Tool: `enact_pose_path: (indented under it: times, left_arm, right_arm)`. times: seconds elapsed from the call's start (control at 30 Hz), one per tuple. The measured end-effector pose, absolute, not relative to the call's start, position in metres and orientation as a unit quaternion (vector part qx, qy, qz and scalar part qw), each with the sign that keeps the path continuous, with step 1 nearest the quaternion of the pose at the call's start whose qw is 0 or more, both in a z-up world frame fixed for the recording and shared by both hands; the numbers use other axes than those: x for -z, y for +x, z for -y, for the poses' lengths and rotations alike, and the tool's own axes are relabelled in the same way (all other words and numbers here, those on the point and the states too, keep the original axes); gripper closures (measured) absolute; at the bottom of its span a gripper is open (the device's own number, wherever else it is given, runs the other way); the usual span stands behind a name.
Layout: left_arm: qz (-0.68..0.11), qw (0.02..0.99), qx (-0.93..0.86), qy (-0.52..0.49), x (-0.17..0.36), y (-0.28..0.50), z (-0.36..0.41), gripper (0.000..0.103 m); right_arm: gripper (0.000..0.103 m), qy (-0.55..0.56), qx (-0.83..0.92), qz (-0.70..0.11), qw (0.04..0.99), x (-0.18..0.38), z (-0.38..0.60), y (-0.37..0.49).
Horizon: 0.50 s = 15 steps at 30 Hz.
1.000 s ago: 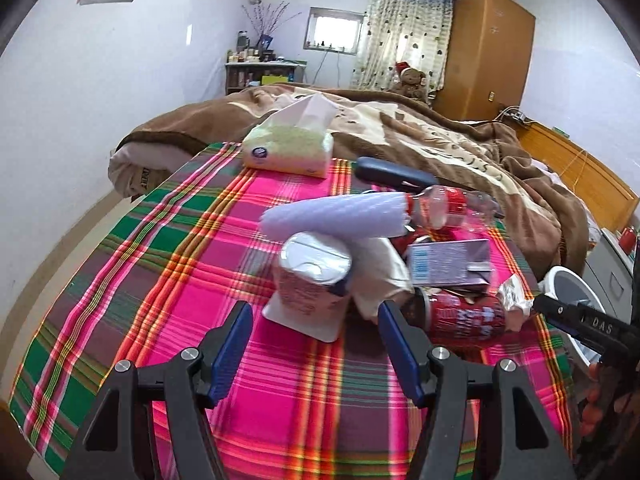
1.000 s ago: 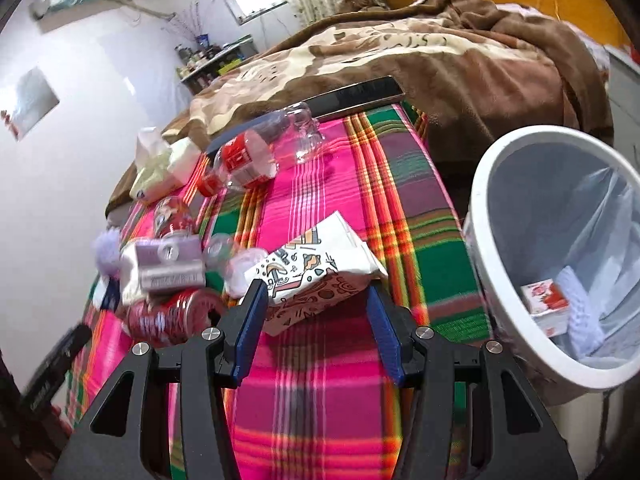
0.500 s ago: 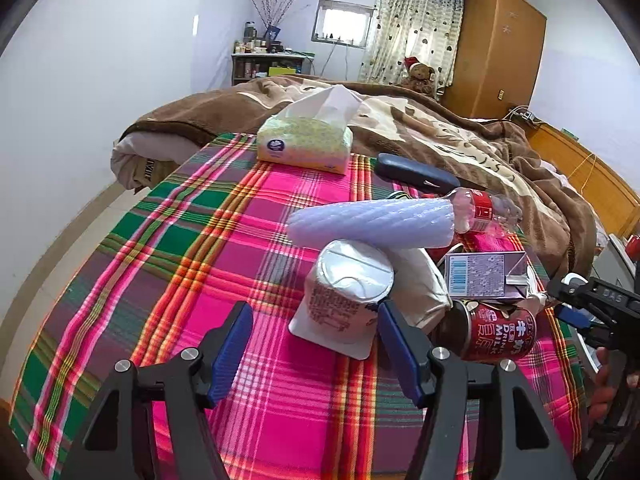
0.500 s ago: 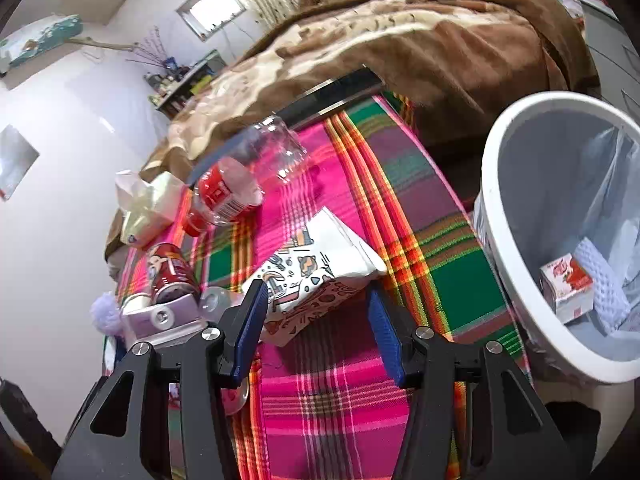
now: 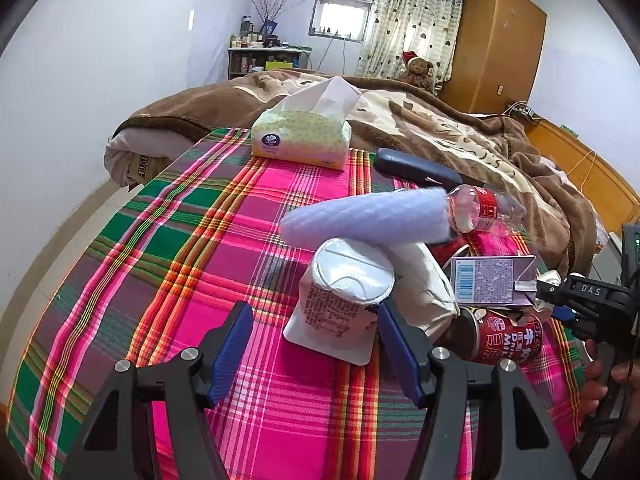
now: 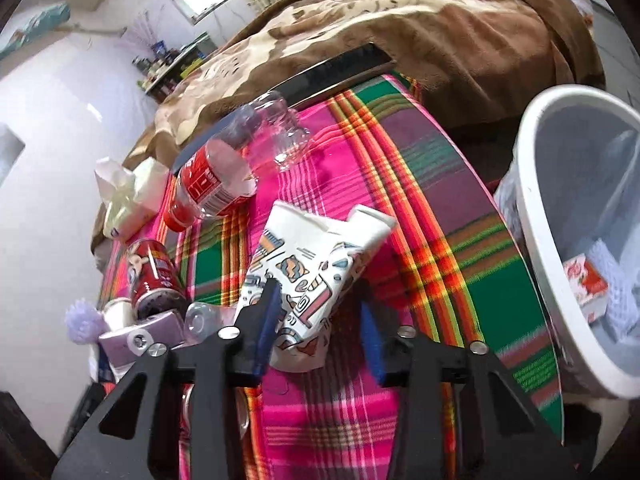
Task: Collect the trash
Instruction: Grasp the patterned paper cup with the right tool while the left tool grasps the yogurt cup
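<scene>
In the left wrist view a white lidded cup stands on the plaid tablecloth. My left gripper is open around the cup's near side, and its right finger is close to the cup. Behind the cup lie a purple foam sleeve, a clear bottle, a purple carton and a red can. In the right wrist view a patterned paper bag lies between the closing jaws of my right gripper. The left pad touches the bag, and a gap shows at the right pad.
A white trash bin stands off the table's right edge with a red-and-white box inside. A tissue pack and a dark case lie at the far side. A bed with a brown blanket is behind.
The right jaws have narrowed around the patterned bag, and the right view has rolled and moved in. The left gripper has come closer to the white cup, still at the same width.
</scene>
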State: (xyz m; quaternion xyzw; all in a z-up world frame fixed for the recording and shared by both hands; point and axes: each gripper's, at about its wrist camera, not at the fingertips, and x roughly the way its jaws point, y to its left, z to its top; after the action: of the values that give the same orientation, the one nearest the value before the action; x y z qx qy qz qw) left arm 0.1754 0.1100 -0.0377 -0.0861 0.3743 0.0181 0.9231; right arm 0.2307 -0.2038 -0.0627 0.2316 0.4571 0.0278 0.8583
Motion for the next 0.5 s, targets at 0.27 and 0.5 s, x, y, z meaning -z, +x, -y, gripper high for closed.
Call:
enact_pose_path:
  times: [0.27, 0.5]
  left_arm:
    - [-0.371, 0.925, -0.016, -0.082, 0.04, 0.187, -0.11, 0.038]
    - [-0.371, 0.926, -0.005, -0.069, 0.04, 0.201, -0.106, 0.027]
  right_arm:
    - [0.084, 0.161, -0.051, -0.443, 0.881, 0.047, 0.209, 0.222]
    - [0.084, 0.122, -0.055, -0.453, 0.882, 0.048, 0.218, 0.207]
